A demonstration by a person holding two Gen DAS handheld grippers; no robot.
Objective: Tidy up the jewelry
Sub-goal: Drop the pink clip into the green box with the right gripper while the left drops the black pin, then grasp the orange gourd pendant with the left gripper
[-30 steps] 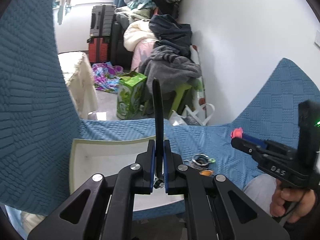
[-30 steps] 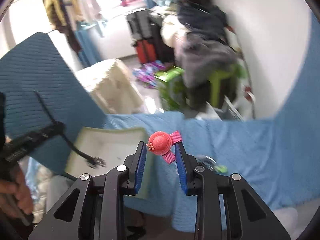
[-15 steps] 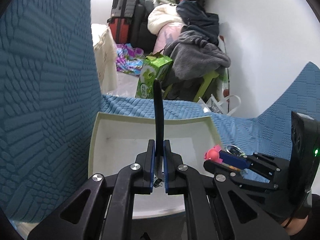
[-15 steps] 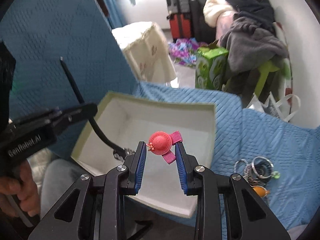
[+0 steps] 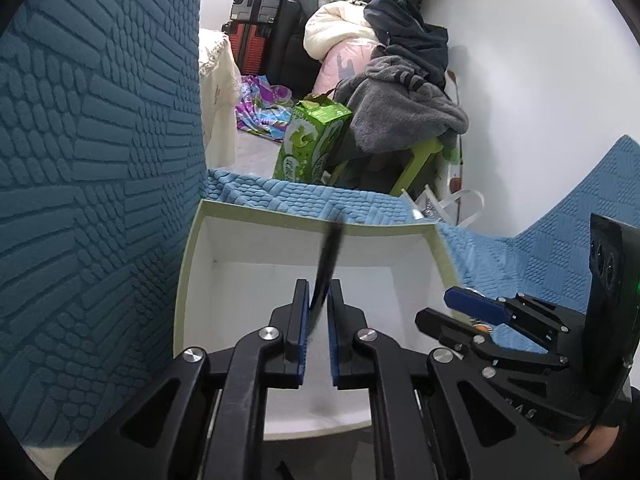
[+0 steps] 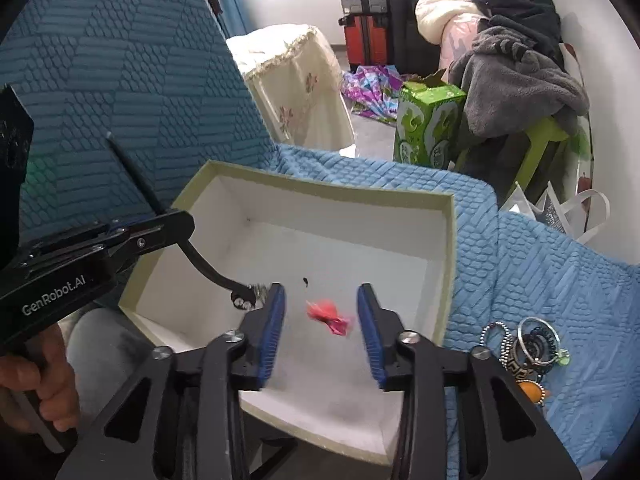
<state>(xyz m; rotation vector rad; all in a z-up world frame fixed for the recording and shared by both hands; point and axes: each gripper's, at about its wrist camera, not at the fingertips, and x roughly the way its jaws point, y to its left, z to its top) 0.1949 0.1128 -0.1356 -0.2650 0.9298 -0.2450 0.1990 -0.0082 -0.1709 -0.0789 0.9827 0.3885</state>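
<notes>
Right gripper (image 6: 321, 316) jaws have just been opening; pink hair clip (image 6: 329, 316) sits blurred between the blue pads, touching neither, over the floor of the white box (image 6: 340, 196). Left gripper (image 5: 318, 312) jaws have just parted slightly; black strap (image 5: 329, 264) leans loose between them, pointing to 12 o'clock. In the right view that strap's metal end (image 6: 245, 298) hangs inside the box at 9 o'clock of the clip. Jewelry pile (image 6: 524, 350) lies on the blue cover (image 6: 560, 292) at 3 o'clock, outside the box.
</notes>
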